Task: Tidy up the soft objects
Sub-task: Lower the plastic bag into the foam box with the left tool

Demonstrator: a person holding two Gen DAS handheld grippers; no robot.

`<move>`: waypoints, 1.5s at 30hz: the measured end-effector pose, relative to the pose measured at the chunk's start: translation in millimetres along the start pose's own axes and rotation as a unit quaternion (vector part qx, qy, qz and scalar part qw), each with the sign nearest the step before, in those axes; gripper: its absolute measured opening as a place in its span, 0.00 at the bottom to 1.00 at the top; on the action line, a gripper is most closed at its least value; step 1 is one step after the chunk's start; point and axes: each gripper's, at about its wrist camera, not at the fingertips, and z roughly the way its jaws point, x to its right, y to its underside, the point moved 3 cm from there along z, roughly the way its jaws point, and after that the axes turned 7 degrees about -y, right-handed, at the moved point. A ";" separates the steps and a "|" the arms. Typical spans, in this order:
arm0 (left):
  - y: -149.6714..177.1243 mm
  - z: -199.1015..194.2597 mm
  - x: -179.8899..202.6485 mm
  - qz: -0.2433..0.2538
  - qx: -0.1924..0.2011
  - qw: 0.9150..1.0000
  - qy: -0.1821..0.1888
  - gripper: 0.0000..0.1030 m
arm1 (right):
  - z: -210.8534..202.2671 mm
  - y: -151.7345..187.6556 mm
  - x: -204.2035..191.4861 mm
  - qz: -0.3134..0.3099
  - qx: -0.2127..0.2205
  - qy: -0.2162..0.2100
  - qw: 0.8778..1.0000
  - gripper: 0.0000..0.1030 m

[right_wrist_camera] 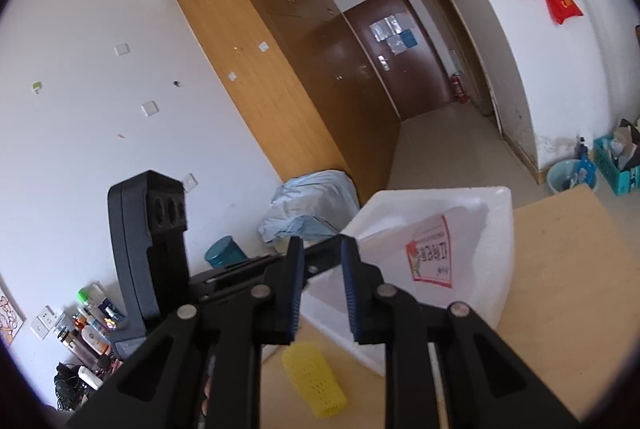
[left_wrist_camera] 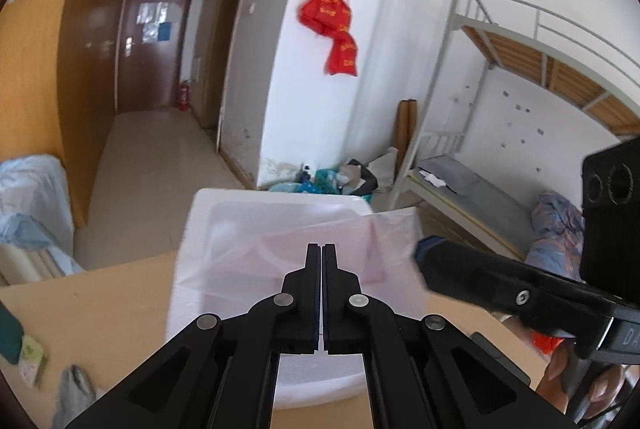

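A thin translucent plastic bag (left_wrist_camera: 320,241) with a red printed label (right_wrist_camera: 432,257) hangs stretched over an open white foam box (left_wrist_camera: 192,229). My left gripper (left_wrist_camera: 322,257) is shut on the bag's near edge, fingers pressed together. My right gripper (left_wrist_camera: 424,253) reaches in from the right to the bag's right corner. In the right wrist view its blue pads (right_wrist_camera: 352,269) stand apart around the gap (right_wrist_camera: 322,243), and film shows between them without being pinched. A yellow foam net sleeve (right_wrist_camera: 314,379) lies on the wooden table (right_wrist_camera: 560,269) in front of the box (right_wrist_camera: 500,229).
A grey cloth (left_wrist_camera: 74,389) and a pale green cloth (left_wrist_camera: 32,359) lie at the table's left front. Bottles (right_wrist_camera: 92,325) crowd the left wall. A metal bunk bed (left_wrist_camera: 520,41) stands to the right, and a blue-wrapped bundle (right_wrist_camera: 312,209) and teal bin (right_wrist_camera: 222,251) sit beyond the table.
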 end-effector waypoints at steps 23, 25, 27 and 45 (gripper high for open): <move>5.5 -25.7 -32.5 -0.019 0.039 0.999 -0.022 0.00 | 11.8 -3.5 47.4 0.013 0.000 0.137 0.990 0.38; 7.2 -26.3 -34.2 -0.023 0.039 0.999 -0.021 0.00 | 16.0 -0.4 51.6 0.022 -0.009 0.142 0.990 0.23; 8.1 -26.6 -37.5 -0.028 0.040 0.999 -0.022 0.00 | 19.5 1.3 50.9 0.021 -0.017 0.139 0.990 0.11; -0.2 -29.9 -57.1 -0.046 0.057 0.997 -0.010 0.00 | 30.4 -10.1 9.7 -0.024 -0.042 0.156 0.987 0.09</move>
